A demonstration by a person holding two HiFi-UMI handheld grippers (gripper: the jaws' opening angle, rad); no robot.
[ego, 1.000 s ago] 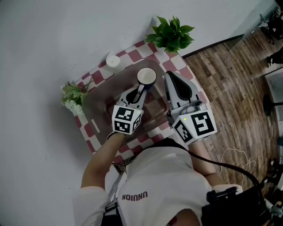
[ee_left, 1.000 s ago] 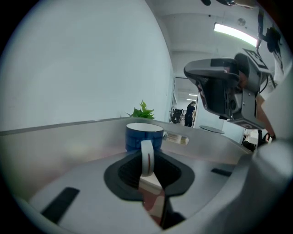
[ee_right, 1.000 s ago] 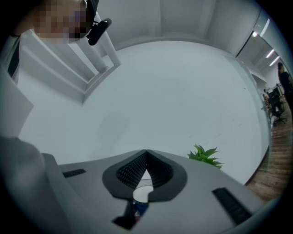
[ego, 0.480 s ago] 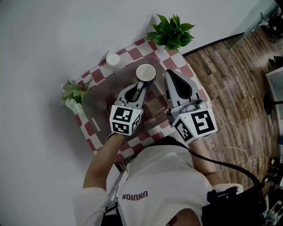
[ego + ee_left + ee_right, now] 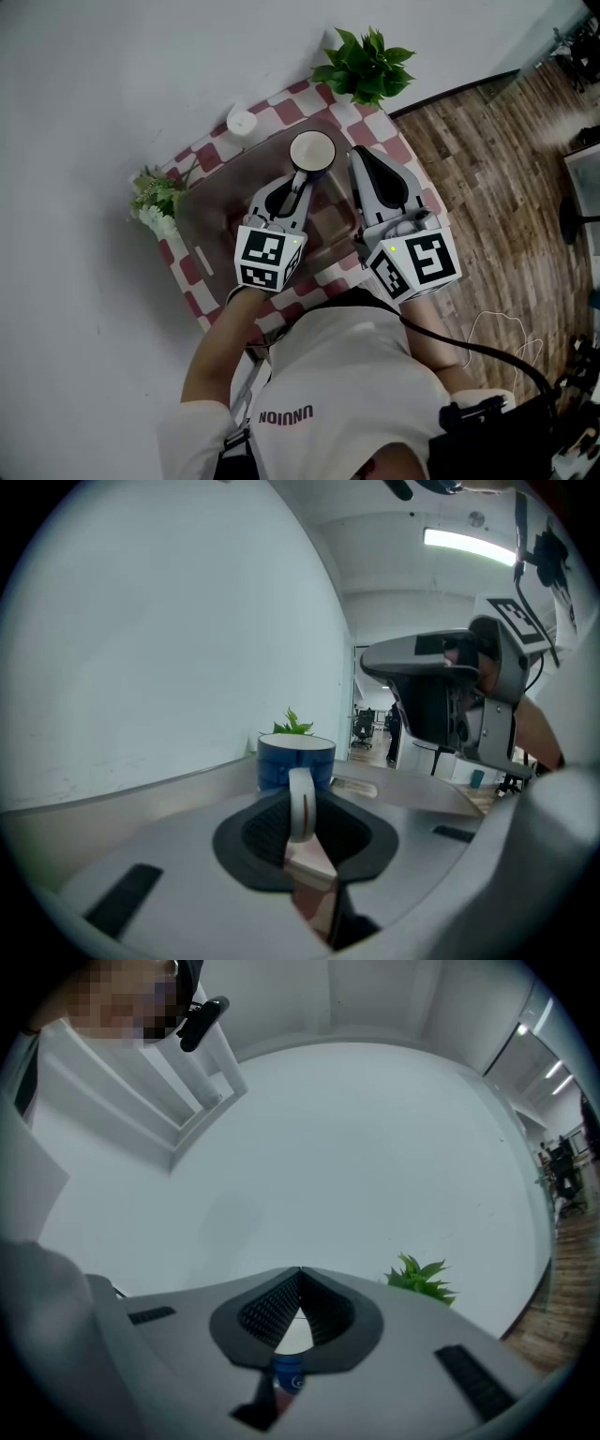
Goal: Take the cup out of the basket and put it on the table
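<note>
Two tongs are shown, one in each of your hands, over a translucent brownish plastic basket (image 5: 211, 216) that sits on a tabletop (image 5: 192, 277) covered in red-and-white checked cloth.

Left: your left tongs (image 5: 300, 183) are closed on the white loop handle (image 5: 300, 803) of a round blue cup (image 5: 312, 150) with a white inside. The left gripper view shows the handle pinched edge-on between the two dark ribbed pads, with the cup (image 5: 295, 759) upright just beyond the tips and its mouth facing up. From the head view the cup lies over the far half of the basket, within the outline of its rim. Whether its base touches the basket floor cannot be told.

Right: your right tongs (image 5: 359, 157) are closed with nothing between them. The right gripper view shows the tips (image 5: 300, 1274) meeting, with only a narrow wedge of gap behind them. These tongs sit over the basket's right edge, just beside the cup and apart from it.

Surroundings: a leafy green potted plant (image 5: 366, 66) stands at the far corner of the tabletop, a bunch of white flowers with green leaves (image 5: 155, 202) at the left corner, and a small white round object (image 5: 241, 122) near the far edge. A pale wall (image 5: 112, 75) borders the tabletop, and a wood-plank floor (image 5: 487, 159) lies to the right.
</note>
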